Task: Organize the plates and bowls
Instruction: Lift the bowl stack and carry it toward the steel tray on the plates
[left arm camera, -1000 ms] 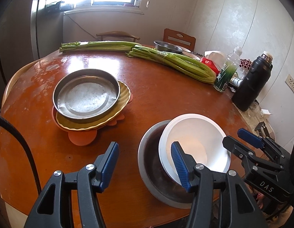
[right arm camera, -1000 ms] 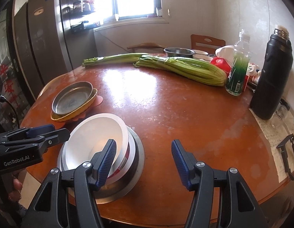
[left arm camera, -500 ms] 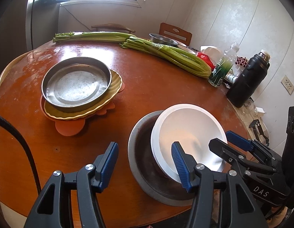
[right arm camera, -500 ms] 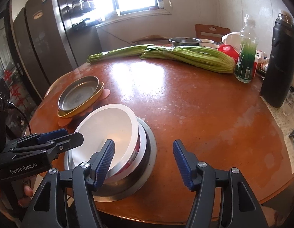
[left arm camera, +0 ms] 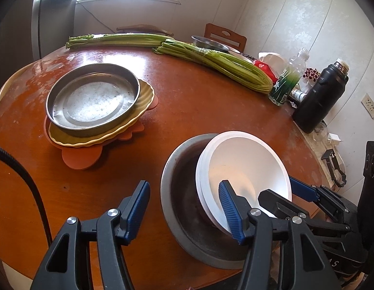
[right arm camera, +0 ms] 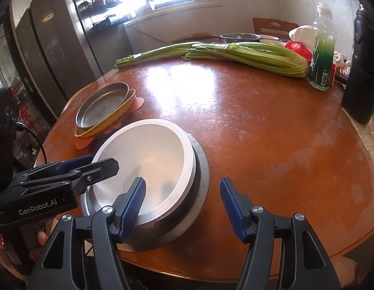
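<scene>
A white bowl [left arm camera: 245, 166] sits tilted inside a grey metal bowl [left arm camera: 179, 207] at the table's near edge; both show in the right wrist view, white bowl [right arm camera: 148, 154], metal bowl [right arm camera: 201, 169]. A metal pan [left arm camera: 92, 99] rests on a yellow scalloped plate [left arm camera: 145, 94] on an orange mat [left arm camera: 80, 159]. My left gripper [left arm camera: 184, 210] is open, its jaws astride the metal bowl's near rim. My right gripper [right arm camera: 182, 205] is open, its left finger over the white bowl's rim. Each gripper shows in the other's view.
Celery bunches [left arm camera: 218, 62] lie across the far side of the round wooden table [left arm camera: 199, 111]. A green bottle [left arm camera: 286, 82], a black thermos [left arm camera: 320, 99] and a red packet stand at the right. A metal bowl [left arm camera: 208, 43] and chairs are at the back.
Both grippers have moved closer to the stacked bowls and lower. The white bowl now looms larger between the fingers. The jaws stayed open.
</scene>
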Available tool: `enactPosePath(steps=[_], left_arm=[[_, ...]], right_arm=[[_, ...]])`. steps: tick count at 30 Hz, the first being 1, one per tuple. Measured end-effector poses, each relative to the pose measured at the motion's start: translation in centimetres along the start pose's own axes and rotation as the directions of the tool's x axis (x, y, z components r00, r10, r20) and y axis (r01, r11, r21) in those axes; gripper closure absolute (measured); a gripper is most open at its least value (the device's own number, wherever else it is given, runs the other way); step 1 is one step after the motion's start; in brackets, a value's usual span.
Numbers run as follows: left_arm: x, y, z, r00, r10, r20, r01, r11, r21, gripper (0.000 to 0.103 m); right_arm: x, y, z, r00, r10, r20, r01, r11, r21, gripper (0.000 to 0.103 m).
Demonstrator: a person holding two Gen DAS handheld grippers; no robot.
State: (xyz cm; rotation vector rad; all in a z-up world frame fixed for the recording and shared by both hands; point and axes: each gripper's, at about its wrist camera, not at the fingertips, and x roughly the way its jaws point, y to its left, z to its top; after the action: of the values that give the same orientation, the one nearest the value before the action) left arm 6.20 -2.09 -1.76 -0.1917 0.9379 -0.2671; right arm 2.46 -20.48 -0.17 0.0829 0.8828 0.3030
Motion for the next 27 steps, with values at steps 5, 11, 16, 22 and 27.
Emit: enactPosePath(steps=[5, 11, 16, 22, 27], left_arm=[[0.4, 0.0, 0.1, 1.0, -0.009, -0.007, 0.009, 1.0, -0.008, 0.042], [1.2, 0.2, 0.1, 1.0, -0.02, -0.021, 0.02, 1.0, -0.017, 0.041], [2.0, 0.2, 0.1, 0.998, -0.041, -0.044, 0.04, 0.999, -0.025, 0.041], [2.9, -0.3, 0.0, 0.995, -0.069, -0.066, 0.068, 0.998, -0.019, 0.041], [2.9, -0.6, 0.1, 0.996, -0.071, -0.056, 0.07, 0.997, -0.009, 0.043]], right_arm=[[0.6, -0.2, -0.1, 0.999, 0.045, -0.022, -0.045, 0.999, 0.024, 0.037], [1.5, -0.3, -0.2, 0.994, 0.098, -0.055, -0.096, 0.994, 0.045, 0.037], [2.0, -0.1, -0.4, 0.989, 0.12, -0.081, -0.117, 0.992, 0.038, 0.037], [2.3, 0.1, -0.5, 0.988, 0.126, -0.085, -0.125, 0.992, 0.018, 0.036], [2.4, 0.1, -0.4, 0.988, 0.128, -0.083, -0.128, 0.992, 0.011, 0.036]])
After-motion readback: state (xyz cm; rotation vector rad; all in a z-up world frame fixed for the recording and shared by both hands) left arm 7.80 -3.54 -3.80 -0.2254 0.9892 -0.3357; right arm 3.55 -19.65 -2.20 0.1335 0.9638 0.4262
